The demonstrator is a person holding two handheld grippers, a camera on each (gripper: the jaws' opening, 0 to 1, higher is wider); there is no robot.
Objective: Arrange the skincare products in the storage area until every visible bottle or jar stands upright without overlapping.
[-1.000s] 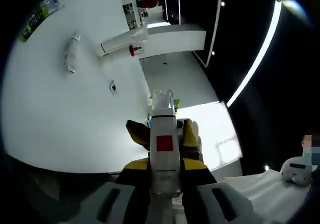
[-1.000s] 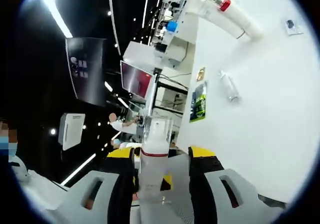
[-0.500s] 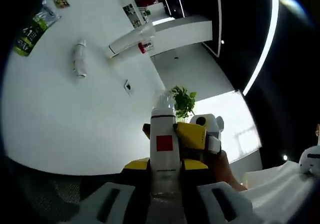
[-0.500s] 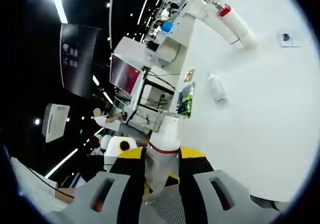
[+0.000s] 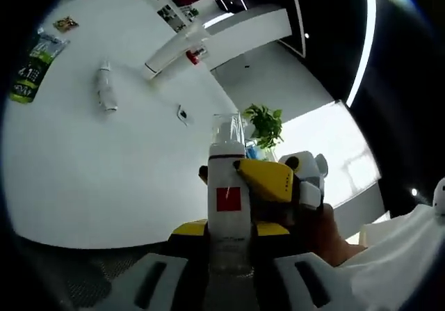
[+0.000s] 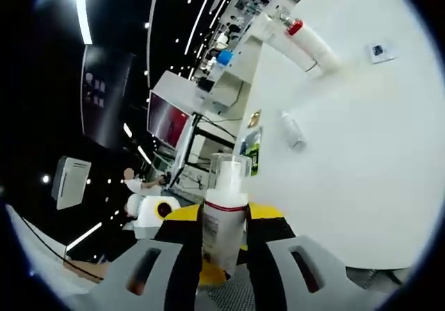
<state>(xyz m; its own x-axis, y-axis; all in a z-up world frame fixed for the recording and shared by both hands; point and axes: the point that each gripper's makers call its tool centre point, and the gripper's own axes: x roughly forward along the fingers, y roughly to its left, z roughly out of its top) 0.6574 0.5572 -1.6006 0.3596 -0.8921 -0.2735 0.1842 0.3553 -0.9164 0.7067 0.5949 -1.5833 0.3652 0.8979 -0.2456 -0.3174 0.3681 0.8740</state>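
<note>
My left gripper [image 5: 229, 233] is shut on a white bottle [image 5: 227, 210] with a red square label and a clear cap, which stands straight up between the yellow-tipped jaws. My right gripper [image 6: 222, 222] is shut on a second white bottle [image 6: 224, 217] with a thin red ring under its clear cap. In the left gripper view, the right gripper [image 5: 281, 184] sits just right of and behind the bottle, with a hand [image 5: 323, 233] on it. In the right gripper view, the left gripper [image 6: 158, 210] shows low on the left, beside the bottle.
Both views look up along a white wall [image 5: 104, 165] with a white pipe and red valve [image 6: 295, 29], a small socket plate [image 6: 377, 49] and a green poster [image 5: 28, 74]. A potted plant [image 5: 265, 124] stands by a bright window [image 5: 341, 151]. Screens [image 6: 170, 120] hang in the dark hall.
Both cameras have swung, so the wall has shifted in each view. The two grippers have drawn closer together, each showing larger in the other's view. Both bottles stay gripped.
</note>
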